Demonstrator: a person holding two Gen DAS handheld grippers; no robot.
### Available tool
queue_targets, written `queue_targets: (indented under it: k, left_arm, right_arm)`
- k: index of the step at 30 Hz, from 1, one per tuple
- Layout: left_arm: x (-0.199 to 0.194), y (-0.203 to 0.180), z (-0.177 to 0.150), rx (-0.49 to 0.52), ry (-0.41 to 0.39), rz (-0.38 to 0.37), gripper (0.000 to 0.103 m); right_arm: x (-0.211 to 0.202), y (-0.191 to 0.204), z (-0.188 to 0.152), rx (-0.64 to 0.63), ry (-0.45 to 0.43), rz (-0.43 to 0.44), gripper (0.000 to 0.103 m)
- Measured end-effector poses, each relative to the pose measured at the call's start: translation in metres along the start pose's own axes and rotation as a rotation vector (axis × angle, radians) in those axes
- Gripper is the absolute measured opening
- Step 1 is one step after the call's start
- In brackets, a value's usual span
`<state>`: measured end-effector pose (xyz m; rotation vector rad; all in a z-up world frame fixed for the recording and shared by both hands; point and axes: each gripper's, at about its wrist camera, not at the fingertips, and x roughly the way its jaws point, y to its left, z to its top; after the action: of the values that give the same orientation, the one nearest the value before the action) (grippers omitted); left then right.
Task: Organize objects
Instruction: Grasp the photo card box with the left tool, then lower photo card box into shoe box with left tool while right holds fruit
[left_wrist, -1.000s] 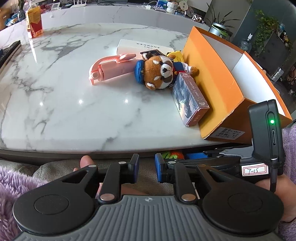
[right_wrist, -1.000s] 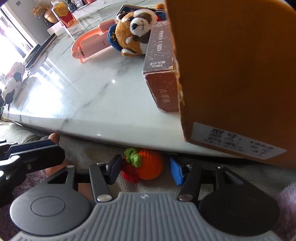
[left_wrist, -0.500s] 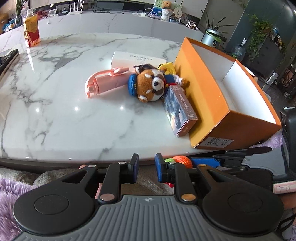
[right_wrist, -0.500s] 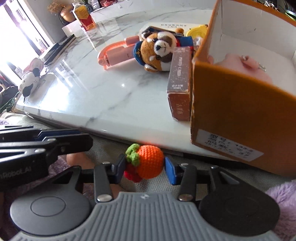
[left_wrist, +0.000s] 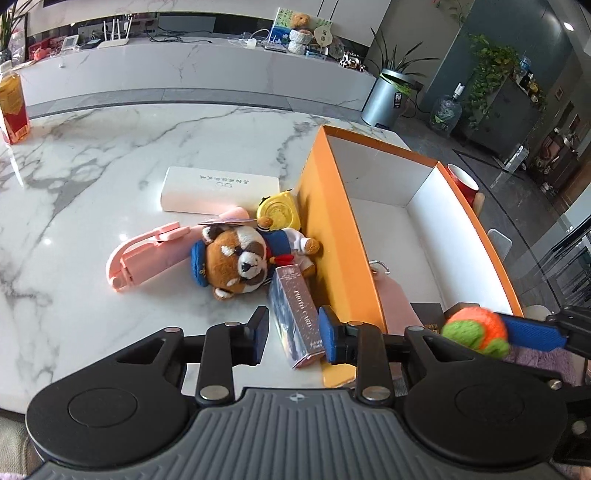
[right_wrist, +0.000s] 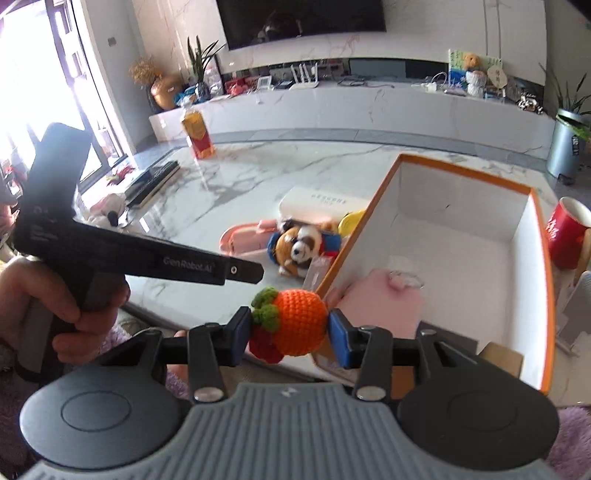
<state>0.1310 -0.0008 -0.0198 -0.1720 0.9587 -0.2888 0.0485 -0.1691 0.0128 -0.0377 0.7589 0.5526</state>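
My right gripper (right_wrist: 288, 328) is shut on a crocheted orange fruit (right_wrist: 295, 323) with green leaves, held in the air at the near corner of the orange box (right_wrist: 546, 295). The fruit (left_wrist: 474, 328) also shows at the right of the left wrist view. A pink pouch (right_wrist: 380, 299) lies inside the box. My left gripper (left_wrist: 293, 334) hovers above a pink-and-blue card box (left_wrist: 295, 314) that lies against the orange box's (left_wrist: 332, 206) left wall. Its jaws are opening and the pads press on nothing. A plush red panda (left_wrist: 240, 258) lies just beyond.
On the marble table (left_wrist: 92, 177) lie a pink folding stick (left_wrist: 147, 254), a white flat box (left_wrist: 218, 188) and a yellow round case (left_wrist: 277, 212). A drink bottle (right_wrist: 197, 133) stands far left, a red cup (right_wrist: 565, 232) right of the box, a keyboard (right_wrist: 151, 182) at the left edge.
Both grippers rose from below the table edge. The right one lifted the fruit up to the box's rim. The left jaws widened and now hang over the card box.
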Motion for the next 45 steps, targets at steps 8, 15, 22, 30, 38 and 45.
queue_targets:
  k: [8,15,22,30,38,45]
  left_arm:
    - [0.061,0.009,0.019,-0.118,0.109,-0.021,0.034]
    - [0.086,0.012,0.018,-0.175,0.183,-0.014,0.034]
    - [0.087,0.012,0.019,-0.157,0.202,-0.008,0.033]
    - [0.059,0.017,0.024,-0.178,0.143,0.002,0.027]
    - [-0.017,-0.011,0.065,-0.078,-0.055,-0.026,0.027]
    - [0.004,-0.074,0.094,0.034,-0.047,-0.132,0.027]
  right_arm:
    - [-0.003,-0.054,0.010,0.110,-0.049,-0.112,0.048]
    - [0.018,-0.080,0.012,0.156,-0.032,-0.132,0.048]
    - [0.023,-0.106,0.011,0.190,-0.035,-0.179,0.048]
    - [0.019,-0.125,0.016,0.199,-0.056,-0.180,0.048]
    - [0.012,-0.132,0.029,0.171,-0.086,-0.172,0.048]
    - [0.005,-0.145,0.049,0.155,-0.105,-0.171,0.047]
